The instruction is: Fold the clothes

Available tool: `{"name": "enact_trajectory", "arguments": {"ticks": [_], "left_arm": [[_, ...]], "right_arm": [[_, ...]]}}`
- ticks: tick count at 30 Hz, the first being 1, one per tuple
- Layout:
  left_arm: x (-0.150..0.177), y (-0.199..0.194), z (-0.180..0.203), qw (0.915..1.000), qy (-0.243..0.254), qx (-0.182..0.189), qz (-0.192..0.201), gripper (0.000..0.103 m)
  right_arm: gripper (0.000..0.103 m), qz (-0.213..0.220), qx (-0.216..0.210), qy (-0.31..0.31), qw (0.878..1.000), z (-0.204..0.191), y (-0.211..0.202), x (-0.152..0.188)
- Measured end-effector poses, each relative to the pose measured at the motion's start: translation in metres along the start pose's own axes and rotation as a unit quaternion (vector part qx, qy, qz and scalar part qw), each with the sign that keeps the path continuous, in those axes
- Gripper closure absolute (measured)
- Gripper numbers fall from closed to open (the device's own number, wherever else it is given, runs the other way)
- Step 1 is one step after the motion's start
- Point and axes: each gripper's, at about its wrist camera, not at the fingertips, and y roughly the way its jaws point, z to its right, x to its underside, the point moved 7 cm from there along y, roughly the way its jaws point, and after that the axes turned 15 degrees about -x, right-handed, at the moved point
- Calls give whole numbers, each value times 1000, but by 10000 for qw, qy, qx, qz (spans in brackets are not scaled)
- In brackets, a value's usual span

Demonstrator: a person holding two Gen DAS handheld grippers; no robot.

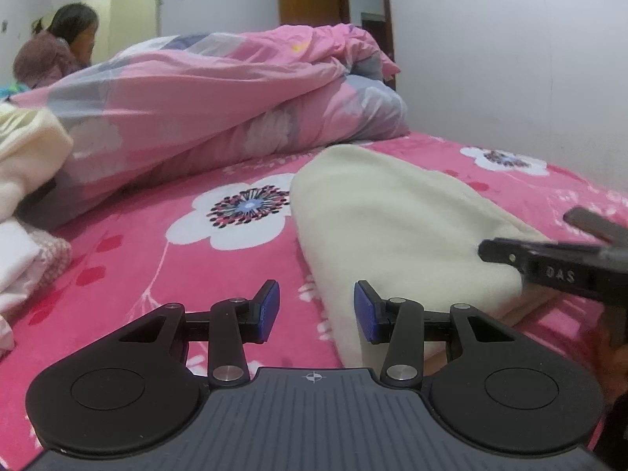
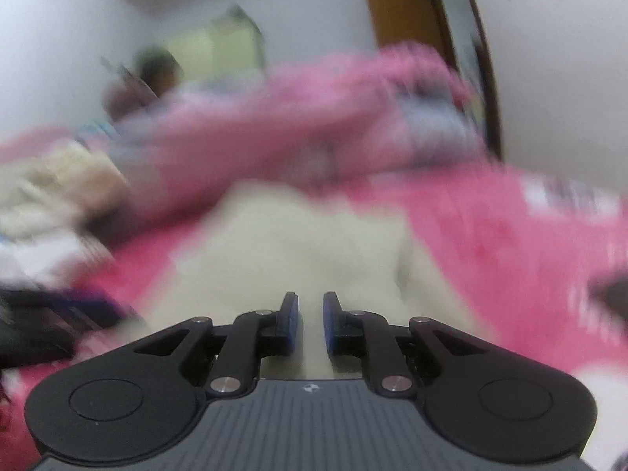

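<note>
A cream garment [image 1: 396,223] lies folded on the pink flowered bed sheet [image 1: 129,259]. My left gripper [image 1: 317,310] hovers open at its near left edge. The right blue pad sits over the cloth, the left one over the sheet, and neither presses on it. In the left wrist view the black fingers [image 1: 549,271] of the right gripper reach in from the right onto the garment's near right corner. The right wrist view is blurred by motion. There my right gripper [image 2: 310,322] has its jaws nearly together, with cream fabric [image 2: 298,243] filling the narrow gap.
A bunched pink quilt [image 1: 219,90] lies across the far side of the bed. Pale clothes [image 1: 27,165] are piled at the left edge. A person [image 1: 66,39] sits beyond the quilt at far left. A white wall [image 1: 510,59] borders the bed on the right.
</note>
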Motion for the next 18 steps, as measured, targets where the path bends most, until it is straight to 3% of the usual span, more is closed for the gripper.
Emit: {"name": "enact_trajectory", "arguments": {"ticks": [4,6,9,18], "left_arm": [[-8,-9,-15,9968,-687,392,76,49],[-8,-11,-13,9953,-770,592,53,47],[2,-6,-2,9958,-631,615,-242,46],[4,-12,-11,9906,-1136,737,-205,47]], "right_arm": [[91,67,39,-2,10000,2,2,0],[91,88,57,-48,9999,-1,4,1],[91,76,50,-19,10000,-1,6,1],[88,-445,332,-451,9974,-21,4,-24]]}}
